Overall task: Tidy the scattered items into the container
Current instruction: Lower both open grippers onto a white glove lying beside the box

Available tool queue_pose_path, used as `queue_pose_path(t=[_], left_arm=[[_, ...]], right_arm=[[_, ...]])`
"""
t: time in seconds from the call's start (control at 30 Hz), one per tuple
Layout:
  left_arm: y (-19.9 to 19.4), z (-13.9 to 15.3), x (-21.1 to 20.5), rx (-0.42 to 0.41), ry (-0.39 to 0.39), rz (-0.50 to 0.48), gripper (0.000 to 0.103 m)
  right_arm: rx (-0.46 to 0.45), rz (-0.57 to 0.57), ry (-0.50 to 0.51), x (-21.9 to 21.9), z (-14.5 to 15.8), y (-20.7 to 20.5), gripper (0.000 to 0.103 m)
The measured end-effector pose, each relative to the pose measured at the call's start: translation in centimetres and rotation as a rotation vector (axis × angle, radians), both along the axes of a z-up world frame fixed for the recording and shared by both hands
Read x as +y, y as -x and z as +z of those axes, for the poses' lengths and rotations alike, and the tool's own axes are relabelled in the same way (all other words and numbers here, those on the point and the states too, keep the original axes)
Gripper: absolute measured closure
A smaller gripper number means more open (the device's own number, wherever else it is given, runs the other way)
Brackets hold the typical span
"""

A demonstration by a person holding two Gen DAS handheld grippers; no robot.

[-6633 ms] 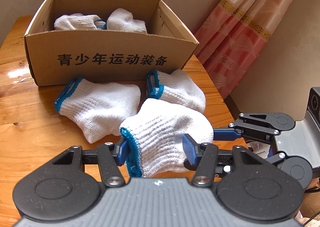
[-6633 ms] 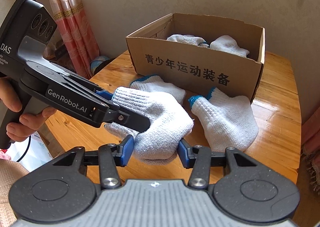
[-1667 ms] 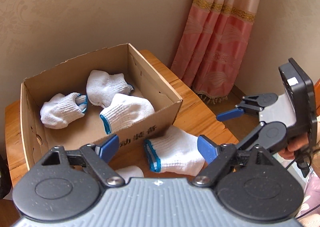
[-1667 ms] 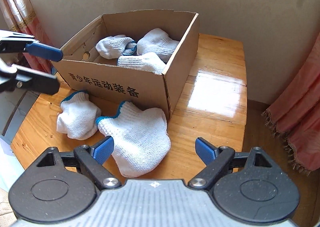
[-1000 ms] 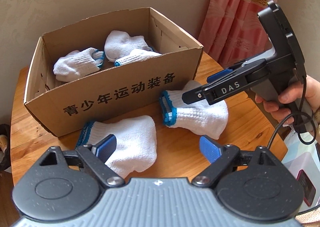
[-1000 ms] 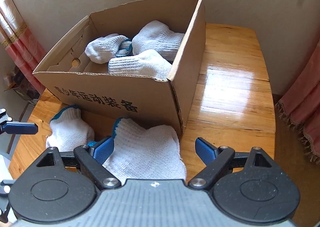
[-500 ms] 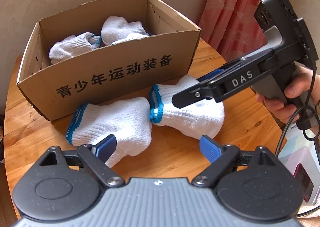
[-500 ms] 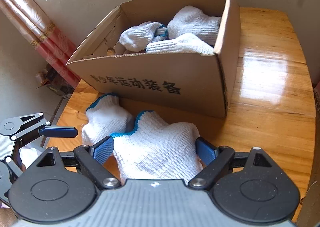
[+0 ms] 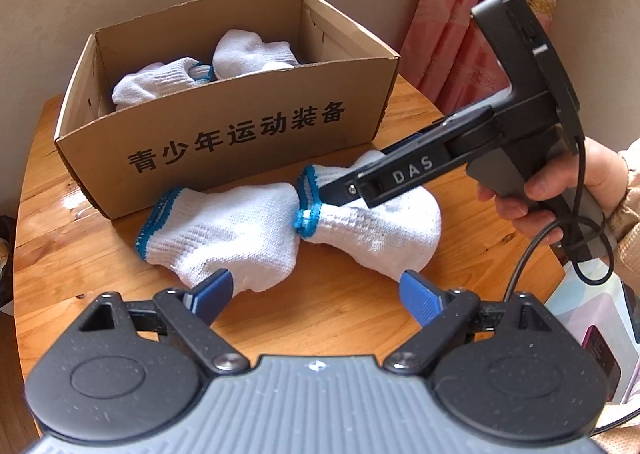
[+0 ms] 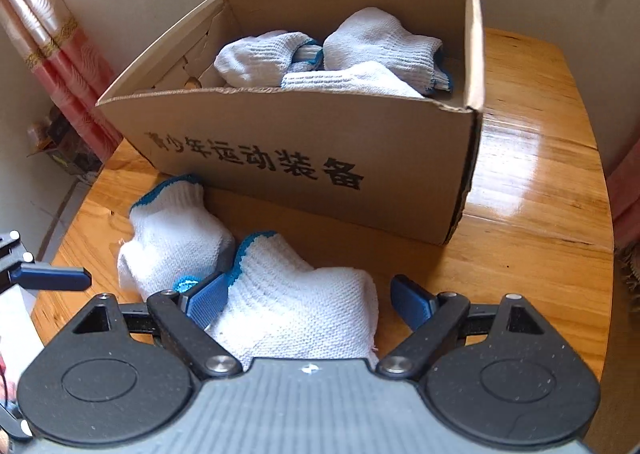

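on the front half of the wooden table [image 9: 344,318], between the cardboard box [image 9: 240,133] and the near edge, two white knitted gloves with blue cuffs lie side by side and touch each other. the right gripper [image 10: 304,300] is low over the right glove [image 10: 304,302], its jaws are spread wide on both sides of the glove and they hold nothing yet. the left gripper [image 9: 316,294] is also wide open and empty, it hangs near the front edge of the table just before the left glove [image 9: 224,230]. inside the box three more gloves [image 10: 340,53] are piled toward the box's right end

the risks i see from here:
- the blue pad of the right gripper's left finger sits at the seam where both gloves meet, so when it closes it may catch the neighbour glove also, and drag it or drop it on the way
- the fabric is soft and loose; a grip on only a thin fold can slip out during the lift
- the right glove lies close to the front wall of the box, so a low carry could push the light box back over the shiny table, or the glove could hang on the rim and fall outside
- both tools work very near, they could knock together
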State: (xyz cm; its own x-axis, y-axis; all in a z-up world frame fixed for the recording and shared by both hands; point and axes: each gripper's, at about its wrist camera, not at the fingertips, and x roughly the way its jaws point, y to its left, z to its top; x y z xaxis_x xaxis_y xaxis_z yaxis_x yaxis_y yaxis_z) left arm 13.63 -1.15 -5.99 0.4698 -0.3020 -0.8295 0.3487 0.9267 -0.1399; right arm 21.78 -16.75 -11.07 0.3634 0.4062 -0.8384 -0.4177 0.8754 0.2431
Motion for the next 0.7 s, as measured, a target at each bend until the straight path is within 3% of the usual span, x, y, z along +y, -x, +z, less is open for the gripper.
queue_pose_path(t=[0.23, 0.57, 0.67, 0.7], left_arm=[[0.4, -0.2, 0.3, 0.023, 0.031, -0.007, 0.013], [0.1, -0.7, -0.7, 0.022, 0.092, -0.051, 0.014], [-0.3, -1.1, -1.4, 0.018, 0.106, -0.067, 0.017], [-0.4, -1.2, -1.6, 0.016, 0.111, -0.072, 0.023]], right_arm=[[-0.008, 0.1, 0.054, 0.8, -0.2, 2.1, 0.011], [-0.037, 0.041, -0.025, -2.3, 1.8, 3.1, 0.012], [-0.036, 0.036, -0.042, -3.4, 2.1, 3.6, 0.012], [-0.032, 0.029, -0.046, -3.8, 2.1, 3.7, 0.013]])
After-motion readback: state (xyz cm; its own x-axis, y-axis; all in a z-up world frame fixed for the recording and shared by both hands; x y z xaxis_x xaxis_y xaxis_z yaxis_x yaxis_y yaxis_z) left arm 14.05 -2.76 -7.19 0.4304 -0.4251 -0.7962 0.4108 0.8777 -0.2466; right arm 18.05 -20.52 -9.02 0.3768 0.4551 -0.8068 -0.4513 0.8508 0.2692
